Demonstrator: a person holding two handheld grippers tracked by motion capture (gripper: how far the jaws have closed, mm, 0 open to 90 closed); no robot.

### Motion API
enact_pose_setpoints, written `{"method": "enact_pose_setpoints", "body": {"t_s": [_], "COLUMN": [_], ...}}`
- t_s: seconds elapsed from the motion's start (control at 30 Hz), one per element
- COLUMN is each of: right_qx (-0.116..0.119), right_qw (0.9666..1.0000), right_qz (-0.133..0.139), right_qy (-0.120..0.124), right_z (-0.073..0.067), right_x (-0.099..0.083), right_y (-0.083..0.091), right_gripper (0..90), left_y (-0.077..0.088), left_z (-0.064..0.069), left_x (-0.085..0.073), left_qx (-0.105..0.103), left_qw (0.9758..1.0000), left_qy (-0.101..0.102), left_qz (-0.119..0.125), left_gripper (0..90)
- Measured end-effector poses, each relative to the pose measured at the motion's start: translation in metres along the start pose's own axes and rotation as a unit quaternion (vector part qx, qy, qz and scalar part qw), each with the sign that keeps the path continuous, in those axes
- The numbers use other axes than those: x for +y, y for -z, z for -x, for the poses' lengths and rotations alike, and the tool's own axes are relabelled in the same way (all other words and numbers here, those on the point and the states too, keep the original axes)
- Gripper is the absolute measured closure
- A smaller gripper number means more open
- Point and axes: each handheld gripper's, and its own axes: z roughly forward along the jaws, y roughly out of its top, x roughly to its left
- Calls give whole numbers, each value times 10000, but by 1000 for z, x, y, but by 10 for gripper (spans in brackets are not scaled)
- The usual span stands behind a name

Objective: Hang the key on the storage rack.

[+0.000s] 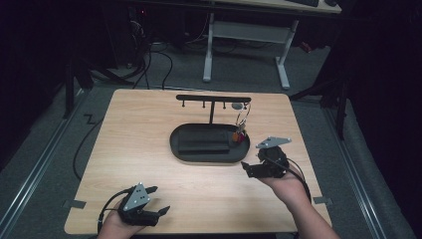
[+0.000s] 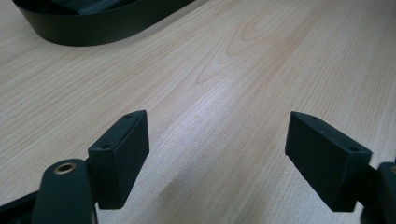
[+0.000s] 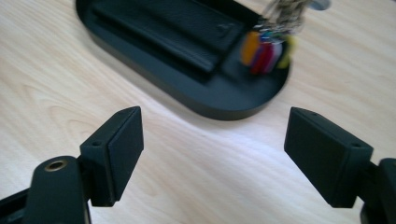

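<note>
A black oval tray (image 1: 175,144) sits mid-table, with a T-shaped hook rack (image 1: 213,98) rising from it. A key ring with coloured tags (image 1: 240,133) hangs from the rack's right hook, its tags down at the tray's right end. A flat black case (image 1: 204,144) lies in the tray. My right gripper (image 1: 252,163) hovers just right of the tray, open and empty. In the right gripper view its jaws (image 3: 212,154) face the tray rim (image 3: 224,109), the case (image 3: 173,28) and the blurred tags (image 3: 268,46). My left gripper (image 1: 160,199) rests open near the front edge, over bare wood (image 2: 217,154).
The tray's edge (image 2: 93,32) shows at the top left of the left gripper view. Beyond the wooden table (image 1: 139,129) stand a white desk frame (image 1: 244,45) and cables on the grey floor (image 1: 159,59). Bare wood lies between the grippers and left of the tray.
</note>
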Motion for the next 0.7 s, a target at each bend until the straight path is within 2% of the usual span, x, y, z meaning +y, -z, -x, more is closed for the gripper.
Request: {"method": "enact_pose_setpoints", "body": {"t_s": [0.17,0.4,0.53,0.6,0.63,0.67,0.7], "right_qx": [152,89,-47,-198,-214,-20,67], "right_qw": [9995,9982,9966,9934,9927,9942,9954], "right_qz": [256,598,820,1118,1154,1001,861], "right_qy": [-67,30,-63,-172,-260,-395,-413], "right_z": [-14,-33,-41,-41,-40,-37,-36], "right_x": [-27,-68,-93,-109,-117,-120,-121], "right_y": [-10,-27,-35,-37,-38,-40,-41], "right_gripper": [193,192,193,214,217,194,188], "left_y": [-2,-4,-5,-6,-6,-6,-7], "left_z": [1,1,1,1,2,2,3], "left_x": [0,-1,-1,-1,-1,-1,-1], "left_qx": [-32,-64,-83,-96,-124,-153,-149], "left_qw": [10000,9999,9999,9999,9999,9998,9998], "left_qy": [-25,-26,-6,38,49,45,31], "left_qz": [-56,-102,-111,-99,-91,-99,-99], "left_gripper": [223,222,222,221,221,221,221]}}
